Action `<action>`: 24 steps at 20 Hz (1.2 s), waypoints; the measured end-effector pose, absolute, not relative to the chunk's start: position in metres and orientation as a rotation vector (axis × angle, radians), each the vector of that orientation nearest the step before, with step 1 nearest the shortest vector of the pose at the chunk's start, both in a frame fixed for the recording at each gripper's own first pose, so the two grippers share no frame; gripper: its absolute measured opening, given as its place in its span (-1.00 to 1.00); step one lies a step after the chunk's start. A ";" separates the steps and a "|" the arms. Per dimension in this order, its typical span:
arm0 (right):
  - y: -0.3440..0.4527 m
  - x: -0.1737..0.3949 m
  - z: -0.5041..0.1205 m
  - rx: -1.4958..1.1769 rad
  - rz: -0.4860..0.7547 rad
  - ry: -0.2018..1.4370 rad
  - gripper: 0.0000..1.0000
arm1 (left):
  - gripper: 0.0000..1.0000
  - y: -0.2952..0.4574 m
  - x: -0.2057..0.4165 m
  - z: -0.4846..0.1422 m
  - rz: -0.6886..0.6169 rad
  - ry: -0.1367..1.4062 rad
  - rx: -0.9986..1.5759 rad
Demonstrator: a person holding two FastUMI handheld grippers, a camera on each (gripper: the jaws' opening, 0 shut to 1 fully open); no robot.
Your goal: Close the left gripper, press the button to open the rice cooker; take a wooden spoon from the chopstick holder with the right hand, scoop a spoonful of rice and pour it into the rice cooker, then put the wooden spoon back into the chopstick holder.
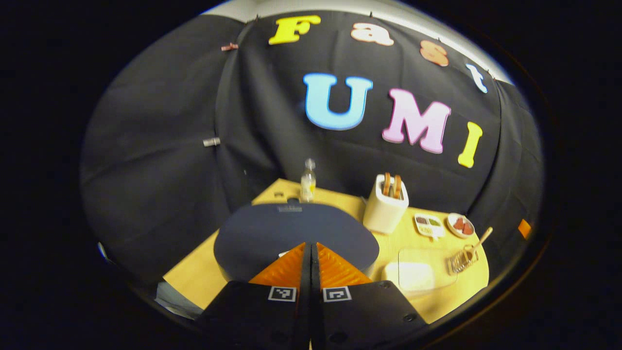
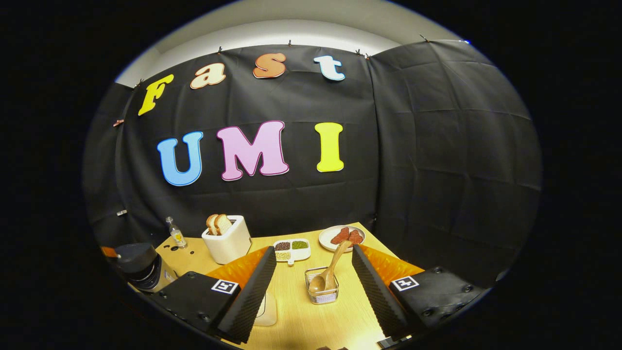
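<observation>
Looking along the left tool (image 1: 311, 250) in the left gripper view, its two orange fingers are pressed together with nothing between them, and their tips hang just over the dark lid of the rice cooker (image 1: 296, 233). The step in hand looks to be the button press. I cannot make out the button for certain; a small raised part at the lid's far edge may be it. To do it well, keep the fingers closed so they act as one blunt point, come down square on the button, and press firmly without sliding across the lid. Leave room above, since the lid should spring up. Beyond the cooker on the wooden surface (image 1: 204, 272) stand one small bottle (image 1: 308, 180) and one white toaster (image 1: 385, 209) with two bread slices. To the right are one clear box of white rice (image 1: 413, 274) and one wire holder with one wooden spoon (image 1: 481, 240) leaning in it.

In the right gripper view, the right tool (image 2: 311, 277) is wide open and empty, its two fingers framing the chopstick holder (image 2: 321, 291), which sits near and straight ahead. The spoon's bowl rests down in the holder and its handle tilts up to the right. Behind are one divided dish of beans (image 2: 291, 249) and one plate of red pieces (image 2: 342, 237). The cooker shows at the far left.
</observation>
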State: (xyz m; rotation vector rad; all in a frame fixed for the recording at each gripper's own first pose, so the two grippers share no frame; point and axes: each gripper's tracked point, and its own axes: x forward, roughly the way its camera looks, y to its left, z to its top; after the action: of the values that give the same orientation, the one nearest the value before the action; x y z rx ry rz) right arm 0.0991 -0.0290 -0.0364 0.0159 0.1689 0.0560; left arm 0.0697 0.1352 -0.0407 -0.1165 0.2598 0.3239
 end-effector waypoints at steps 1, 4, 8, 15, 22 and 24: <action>-0.031 0.104 -0.036 0.018 0.059 0.171 0.96 | -0.87 0.141 0.072 -0.013 0.360 0.186 -0.077; -0.041 0.121 -0.040 0.023 0.056 0.177 0.97 | -0.84 0.136 0.063 0.034 0.416 0.083 -0.018; -0.057 0.142 -0.057 0.037 0.046 0.214 0.97 | -0.61 0.107 0.064 0.027 0.387 0.091 -0.071; -0.077 0.177 -0.110 0.097 0.046 0.365 0.97 | 0.53 0.063 0.053 -0.024 0.347 0.209 -0.288; -0.083 0.221 -0.170 0.199 0.059 0.512 0.97 | 0.91 0.019 0.047 -0.035 0.352 0.229 -0.245; -0.080 0.235 -0.190 0.217 0.076 0.549 0.98 | 0.91 0.010 0.044 -0.054 0.375 0.273 -0.225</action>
State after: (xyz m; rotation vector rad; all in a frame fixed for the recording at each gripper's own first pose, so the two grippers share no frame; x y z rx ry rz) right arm 0.2352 -0.0804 -0.1895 0.2167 0.5488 0.0757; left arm 0.0443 0.0101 -0.0544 -0.2247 0.2727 0.3754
